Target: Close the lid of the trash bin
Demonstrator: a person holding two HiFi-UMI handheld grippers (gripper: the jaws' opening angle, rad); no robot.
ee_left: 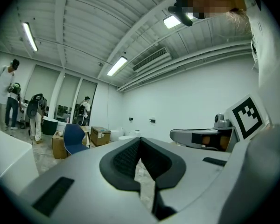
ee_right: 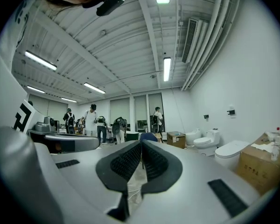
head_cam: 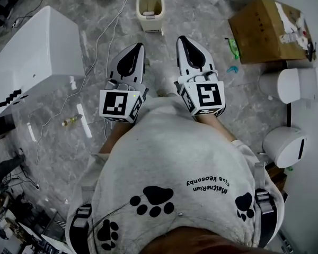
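Note:
A small cream trash bin (head_cam: 150, 8) stands on the marble floor at the top of the head view. Its lid is raised and the inside shows. Both grippers are held level in front of the person's grey shirt and point toward the bin, well short of it. My left gripper (head_cam: 140, 46) is shut with nothing between its black pads, and so is my right gripper (head_cam: 180, 38). In the left gripper view the left gripper (ee_left: 140, 143) has its pads meeting; the right gripper (ee_right: 141, 144) looks the same in its own view. Neither gripper view shows the bin.
A big white case (head_cam: 37, 62) lies at the left and a cardboard box (head_cam: 265, 30) at the upper right. Two white toilets (head_cam: 289, 83) (head_cam: 285, 144) stand along the right edge. A cable (head_cam: 103, 36) and a small bottle (head_cam: 71, 121) lie on the floor. People stand far off.

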